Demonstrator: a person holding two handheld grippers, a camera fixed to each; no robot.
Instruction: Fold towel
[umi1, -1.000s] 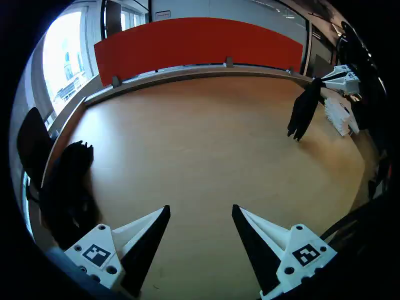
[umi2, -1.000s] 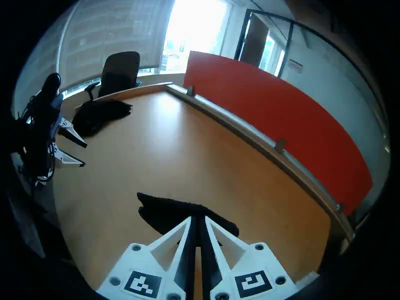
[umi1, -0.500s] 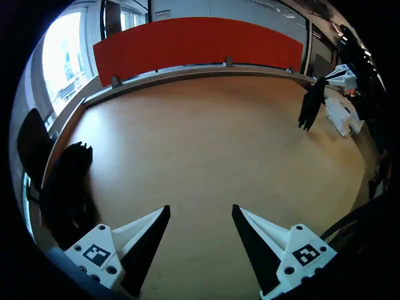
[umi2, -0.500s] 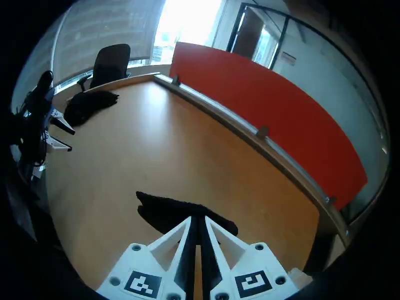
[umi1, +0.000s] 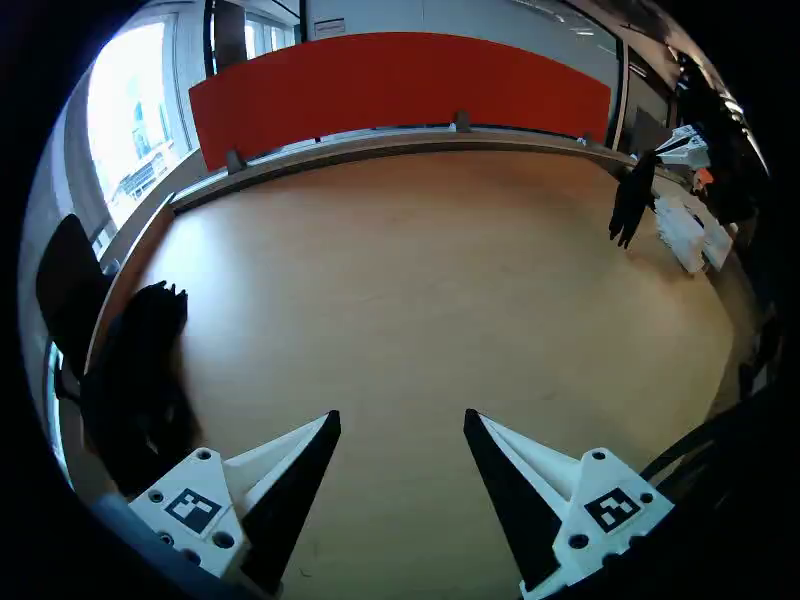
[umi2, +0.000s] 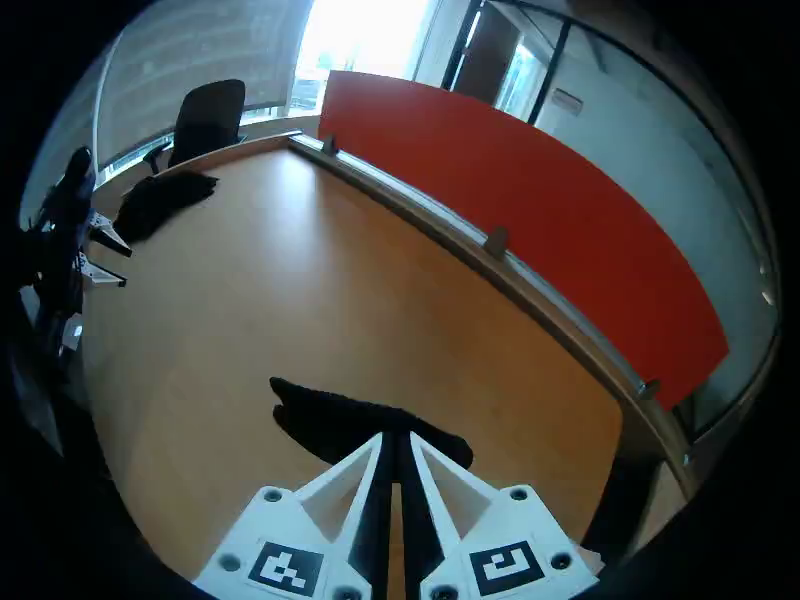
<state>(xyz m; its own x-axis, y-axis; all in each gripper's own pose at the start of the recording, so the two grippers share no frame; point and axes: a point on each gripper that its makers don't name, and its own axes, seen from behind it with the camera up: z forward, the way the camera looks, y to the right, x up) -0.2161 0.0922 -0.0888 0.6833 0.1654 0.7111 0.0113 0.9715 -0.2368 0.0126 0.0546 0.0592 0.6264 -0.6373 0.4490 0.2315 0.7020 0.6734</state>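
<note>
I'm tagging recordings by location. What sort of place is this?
Most likely an office: a long wooden desk with a red divider screen along its far edge, and a black office chair by big windows.

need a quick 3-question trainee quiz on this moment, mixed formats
1. True or false: the left gripper has its fingers spread apart with nothing between them.
2. Multiple choice: what is pinched in the right gripper? A) a white paper sheet B) the black cloth towel C) a red plastic cup
3. Fill in: a separate dark cloth heap lies at the far corner of the light wooden table, beside a black office ____.

Key: 1 true; 2 B; 3 chair
</note>
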